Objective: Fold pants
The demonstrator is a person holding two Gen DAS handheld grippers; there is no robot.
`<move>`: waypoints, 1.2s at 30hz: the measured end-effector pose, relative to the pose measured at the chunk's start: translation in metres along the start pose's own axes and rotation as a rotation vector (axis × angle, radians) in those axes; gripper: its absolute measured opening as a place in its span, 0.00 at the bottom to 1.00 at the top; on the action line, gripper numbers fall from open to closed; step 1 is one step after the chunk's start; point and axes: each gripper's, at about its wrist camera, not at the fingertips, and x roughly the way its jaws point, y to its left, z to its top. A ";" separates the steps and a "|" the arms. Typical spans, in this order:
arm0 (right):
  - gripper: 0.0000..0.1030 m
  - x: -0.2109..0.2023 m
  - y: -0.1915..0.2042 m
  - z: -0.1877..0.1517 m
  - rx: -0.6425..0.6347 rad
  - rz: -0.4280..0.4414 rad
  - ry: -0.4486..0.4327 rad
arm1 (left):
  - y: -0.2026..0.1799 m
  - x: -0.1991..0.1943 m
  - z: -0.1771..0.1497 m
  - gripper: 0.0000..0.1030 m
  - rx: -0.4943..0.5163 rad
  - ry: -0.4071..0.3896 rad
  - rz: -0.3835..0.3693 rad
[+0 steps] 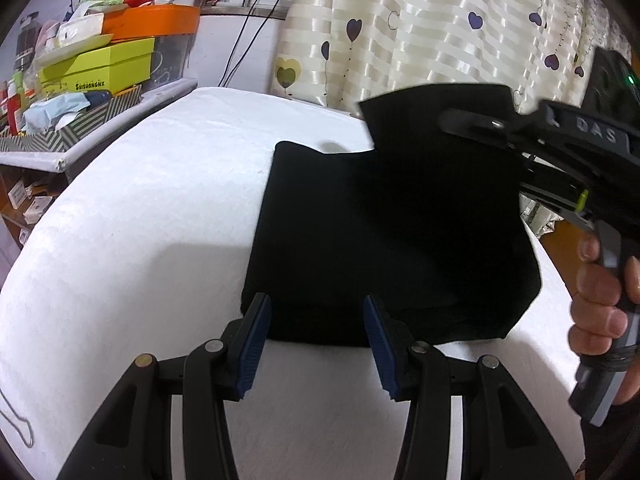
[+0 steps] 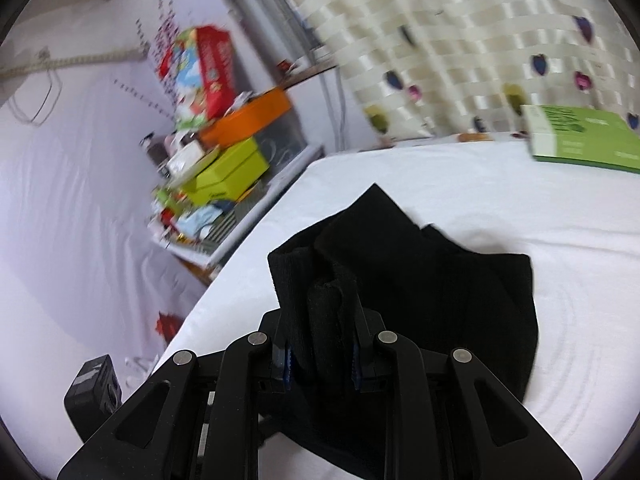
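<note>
The pants (image 1: 360, 240) lie on the white table (image 1: 140, 200), black and already doubled into a compact block, with most of the cloth flat and one end raised off the surface. That raised end is up because the right gripper (image 2: 322, 360) has it pinched: in the right wrist view a bunched roll of fabric stands between its blue pads (image 2: 287, 364), which are drawn in against it. Lifting that end looks meant to carry it over the flat part for another fold, which would explain why the rest of the garment is left lying as an anchor.

The left gripper (image 1: 316, 344) sits low at the near edge of the pants, its jaws spread wide and holding nothing, the fingertips just over the hem. It seems placed to press or catch that edge so the block does not slide when the other end comes across.

The hand (image 1: 604, 300) on the right tool grips its handle, with the tool raised and angled leftward over the cloth. The right wrist view is blurred, so how many layers are in the pinch is hard to say. A green box (image 2: 584, 140) lies at the table's far side, well apart from the pants.
</note>
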 end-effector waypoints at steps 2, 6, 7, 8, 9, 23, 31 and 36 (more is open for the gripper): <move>0.20 0.012 0.012 -0.002 -0.044 0.002 0.024 | 0.003 -0.001 -0.001 0.49 -0.009 0.001 -0.003; 0.21 0.041 0.016 -0.017 -0.077 0.005 0.119 | 0.008 -0.006 -0.003 0.49 -0.024 -0.003 0.012; 0.22 0.050 0.017 -0.024 -0.091 0.009 0.157 | 0.010 -0.008 -0.004 0.49 -0.029 -0.005 0.014; 0.26 0.056 0.018 -0.028 -0.103 0.007 0.184 | 0.013 -0.011 -0.005 0.49 -0.033 -0.006 0.015; 0.30 0.062 0.019 -0.034 -0.114 0.003 0.212 | 0.016 -0.014 -0.006 0.49 -0.037 -0.010 0.017; 0.43 -0.006 0.020 -0.058 -0.118 0.113 0.080 | 0.038 -0.059 0.009 0.49 -0.063 -0.120 0.048; 0.12 -0.024 -0.031 -0.078 -0.049 -0.149 0.072 | -0.006 -0.041 0.030 0.49 0.050 -0.127 -0.028; 0.13 -0.016 -0.036 -0.082 -0.040 -0.118 0.116 | -0.026 -0.009 0.030 0.49 0.111 -0.068 -0.042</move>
